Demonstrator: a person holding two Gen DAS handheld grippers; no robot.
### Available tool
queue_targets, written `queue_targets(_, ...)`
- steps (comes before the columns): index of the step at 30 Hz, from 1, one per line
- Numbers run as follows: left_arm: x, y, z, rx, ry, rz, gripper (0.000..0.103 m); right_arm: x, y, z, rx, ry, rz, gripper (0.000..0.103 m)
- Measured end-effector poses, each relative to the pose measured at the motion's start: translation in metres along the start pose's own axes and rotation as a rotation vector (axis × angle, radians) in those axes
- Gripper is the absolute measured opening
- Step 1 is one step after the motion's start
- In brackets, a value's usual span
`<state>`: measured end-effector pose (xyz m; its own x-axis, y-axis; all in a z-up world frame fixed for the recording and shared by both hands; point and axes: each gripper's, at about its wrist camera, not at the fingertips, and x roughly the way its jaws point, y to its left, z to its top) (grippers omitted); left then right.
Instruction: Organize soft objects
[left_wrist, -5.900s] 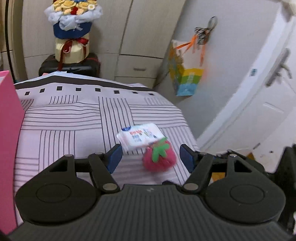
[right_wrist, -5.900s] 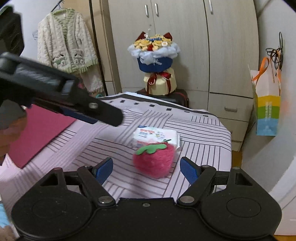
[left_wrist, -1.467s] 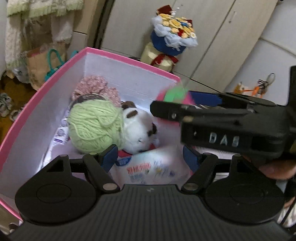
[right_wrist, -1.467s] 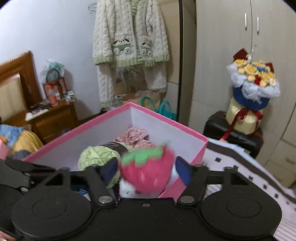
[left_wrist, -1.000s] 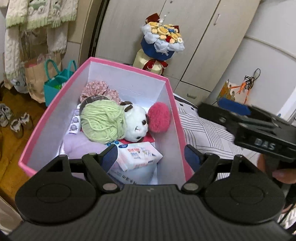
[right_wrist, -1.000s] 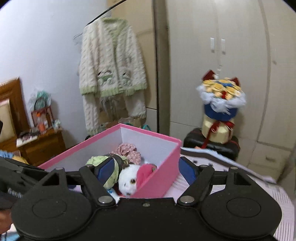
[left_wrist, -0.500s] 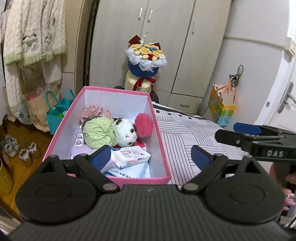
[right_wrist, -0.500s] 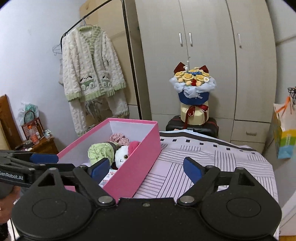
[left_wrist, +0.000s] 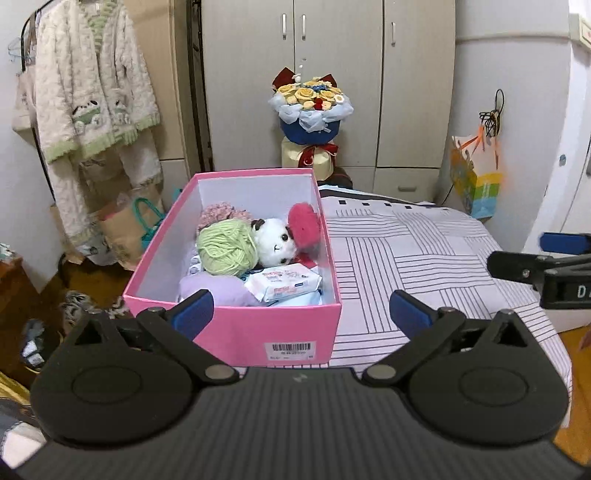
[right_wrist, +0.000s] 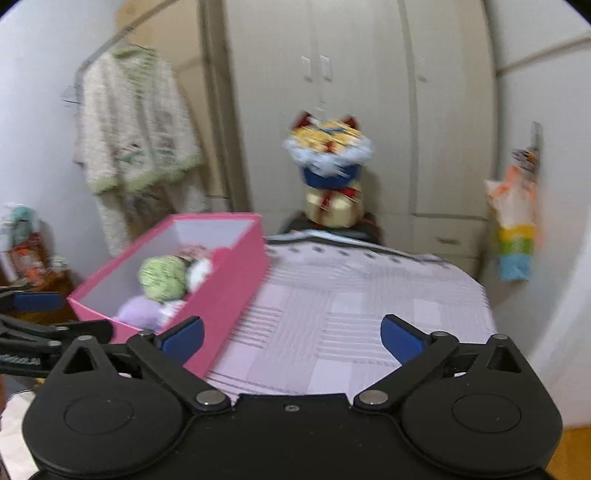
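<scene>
A pink box (left_wrist: 236, 325) stands on the left side of the striped bed (left_wrist: 424, 258). In it lie a green yarn ball (left_wrist: 226, 252), a white panda plush (left_wrist: 275, 246), a red plush strawberry (left_wrist: 303, 229), a tissue pack (left_wrist: 282, 283), a lilac cushion (left_wrist: 218, 288) and a pink knit piece (left_wrist: 218, 213). My left gripper (left_wrist: 301, 312) is open and empty, in front of the box. My right gripper (right_wrist: 291, 334) is open and empty, over the bed right of the box (right_wrist: 229, 280); the right wrist view is blurred.
A flower bouquet (left_wrist: 312, 122) stands on a black case before the wardrobe (left_wrist: 328, 74). A knit cardigan (left_wrist: 88, 110) hangs at the left. A colourful bag (left_wrist: 476, 184) hangs on the right wall. Shoes and bags lie on the floor left of the bed.
Both grippers have pulled back from the box, which looks smaller now. The strawberry and tissue pack, gripped earlier, lie in the box. Both jaws stand wider open.
</scene>
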<state>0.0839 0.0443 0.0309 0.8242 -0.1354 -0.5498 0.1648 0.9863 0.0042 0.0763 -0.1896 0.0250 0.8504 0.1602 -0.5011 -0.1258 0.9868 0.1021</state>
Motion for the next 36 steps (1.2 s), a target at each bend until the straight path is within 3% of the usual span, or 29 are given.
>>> queue_targets(4,-0.016,-0.005,-0.002,0.043,-0.049,-0.022,0.103,-0.02,-0.003,-0.005,0.051,-0.044,-0.043,0.103)
queue_targets(11,-0.03,-0.007,-0.019,-0.022,-0.144,-0.023,0.103,-0.046,-0.005,-0.021,0.087,-0.11,-0.087,0.103)
queue_targets(16,-0.028,-0.01,-0.029,-0.022,-0.139,-0.04,0.103,-0.052,-0.007,-0.034,0.126,-0.1,-0.103,0.103)
queue_targets(24,-0.03,-0.012,-0.04,-0.027,-0.132,-0.034,0.103,-0.061,0.007,-0.051,0.045,-0.062,-0.169,0.103)
queue_targets(36,-0.047,-0.019,-0.052,0.003,-0.159,-0.029,0.103,-0.075,0.016,-0.059,0.026,-0.064,-0.164,0.103)
